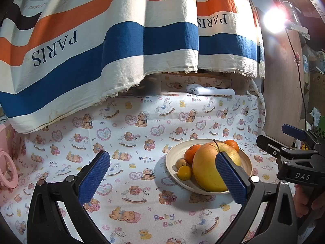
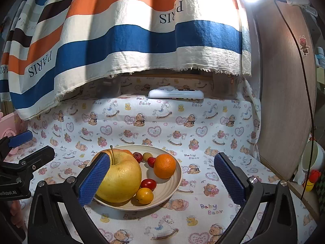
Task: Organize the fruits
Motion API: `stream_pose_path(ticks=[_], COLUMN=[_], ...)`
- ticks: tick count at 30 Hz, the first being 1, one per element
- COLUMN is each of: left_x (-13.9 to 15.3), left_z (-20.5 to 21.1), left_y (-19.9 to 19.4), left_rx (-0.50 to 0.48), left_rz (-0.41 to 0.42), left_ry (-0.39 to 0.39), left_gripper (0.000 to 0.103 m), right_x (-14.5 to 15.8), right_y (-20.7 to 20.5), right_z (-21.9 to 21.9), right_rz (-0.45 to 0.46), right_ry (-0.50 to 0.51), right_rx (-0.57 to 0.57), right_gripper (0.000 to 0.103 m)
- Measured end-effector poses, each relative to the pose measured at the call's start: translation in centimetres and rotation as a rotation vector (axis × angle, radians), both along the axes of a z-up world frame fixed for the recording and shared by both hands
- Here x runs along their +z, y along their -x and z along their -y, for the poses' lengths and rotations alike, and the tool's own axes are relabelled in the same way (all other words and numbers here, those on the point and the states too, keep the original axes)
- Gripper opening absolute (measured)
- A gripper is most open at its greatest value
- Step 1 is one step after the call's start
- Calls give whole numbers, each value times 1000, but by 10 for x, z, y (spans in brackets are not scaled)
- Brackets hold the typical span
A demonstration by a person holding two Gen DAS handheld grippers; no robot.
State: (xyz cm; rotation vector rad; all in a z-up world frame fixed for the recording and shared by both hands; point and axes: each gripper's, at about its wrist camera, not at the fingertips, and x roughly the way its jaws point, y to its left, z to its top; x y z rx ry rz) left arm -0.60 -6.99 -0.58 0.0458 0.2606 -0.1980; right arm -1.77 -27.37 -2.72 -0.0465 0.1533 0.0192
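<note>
Cream plate (image 2: 174,185) on the bear-print cloth (image 2: 203,126) holds a large yellow apple (image 2: 121,181). Right view alone reveals 3 small red fruits behind it. Left gripper (image 1: 162,181) and right gripper (image 2: 160,181): jaws wide apart, empty.

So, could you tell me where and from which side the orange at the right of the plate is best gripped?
Grip the orange across its round middle, coming down from above with the right gripper, which is open. It sits clear on the plate's right side, apart from the big apple; only a small red fruit touches its left.
</note>
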Motion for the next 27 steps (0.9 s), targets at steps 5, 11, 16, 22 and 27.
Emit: stream_pose_path(ticks=[5, 11, 16, 22, 27], left_x=[0, 0, 0, 0, 0], left_z=[0, 0, 0, 0, 0], left_y=[-1, 0, 0, 0, 0], left_rx=[0, 0, 0, 0, 1], left_rz=[0, 0, 0, 0, 0], left_ry=[0, 0, 0, 0, 0], left_gripper=[103, 103, 103, 103, 103], right_x=[0, 0, 0, 0, -1], right_y=[0, 0, 0, 0, 1], right_z=[0, -1, -2, -2, -2], right_rz=[1, 0, -1, -1, -2], right_ry=[0, -1, -1, -1, -1], right_rx=[-1, -1, 1, -1, 1], right_gripper=[103, 103, 103, 103, 103])
